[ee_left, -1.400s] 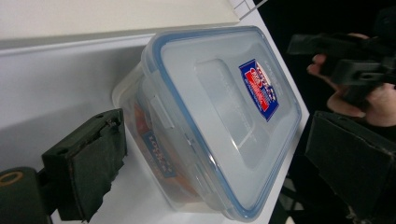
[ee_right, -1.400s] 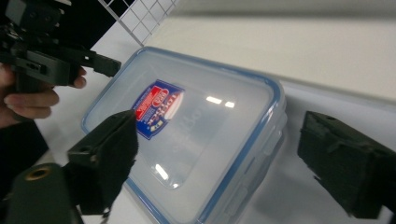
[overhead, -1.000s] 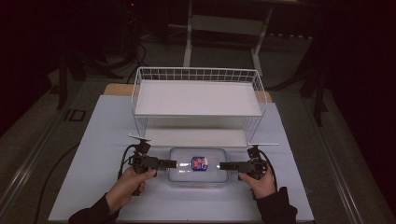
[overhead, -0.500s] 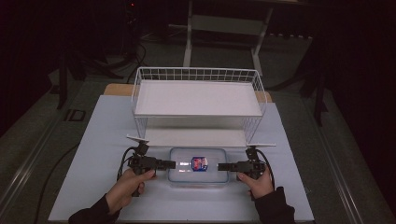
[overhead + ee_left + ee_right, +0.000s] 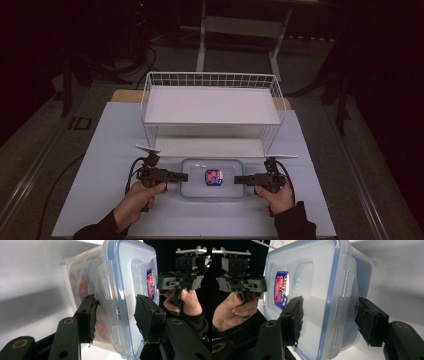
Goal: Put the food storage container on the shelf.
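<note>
While both grippers straddle the ends of the box [image 5: 213, 178] at lower centre of the high view, neither pad pair looks fully clamped, so a lift now could let one end slip or tilt. The left gripper [image 5: 115, 315] and right gripper [image 5: 329, 317] each sit part-open around a side latch, with gaps to the plastic. It's a clear plastic box with a blue-rimmed lid, a red-and-blue label [image 5: 213, 177], and coloured contents inside, flat on the table [image 5: 100, 150] in front of the wire rack [image 5: 212, 105].
</note>
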### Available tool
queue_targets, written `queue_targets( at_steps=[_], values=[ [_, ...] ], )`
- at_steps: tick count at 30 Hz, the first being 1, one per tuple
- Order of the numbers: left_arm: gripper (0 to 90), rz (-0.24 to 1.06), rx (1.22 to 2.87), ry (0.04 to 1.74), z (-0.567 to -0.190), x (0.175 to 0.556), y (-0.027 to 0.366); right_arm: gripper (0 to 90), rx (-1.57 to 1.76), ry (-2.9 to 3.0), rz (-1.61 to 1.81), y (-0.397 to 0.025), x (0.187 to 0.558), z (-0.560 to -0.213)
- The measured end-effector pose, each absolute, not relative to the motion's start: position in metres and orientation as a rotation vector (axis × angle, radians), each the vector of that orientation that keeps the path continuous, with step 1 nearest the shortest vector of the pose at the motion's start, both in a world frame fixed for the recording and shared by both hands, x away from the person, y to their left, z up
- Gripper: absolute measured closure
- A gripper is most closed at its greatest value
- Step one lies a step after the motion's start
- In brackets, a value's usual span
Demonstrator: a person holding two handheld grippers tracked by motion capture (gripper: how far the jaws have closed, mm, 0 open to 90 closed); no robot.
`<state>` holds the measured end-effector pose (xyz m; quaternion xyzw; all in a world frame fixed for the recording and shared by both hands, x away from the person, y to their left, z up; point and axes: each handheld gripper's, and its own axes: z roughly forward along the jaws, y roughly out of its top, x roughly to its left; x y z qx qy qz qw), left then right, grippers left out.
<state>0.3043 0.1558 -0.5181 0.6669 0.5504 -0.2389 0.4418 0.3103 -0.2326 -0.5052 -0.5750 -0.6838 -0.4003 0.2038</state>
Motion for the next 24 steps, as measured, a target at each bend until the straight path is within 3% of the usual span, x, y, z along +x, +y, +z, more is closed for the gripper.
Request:
queue_targets(
  at_steps=[24],
  values=[
    [53.5,-0.463,1.656,1.335,-0.491,0.313,0.153,40.9,-1.627,-2.011,-1.211,-0.227,0.317,-0.48]
  ],
)
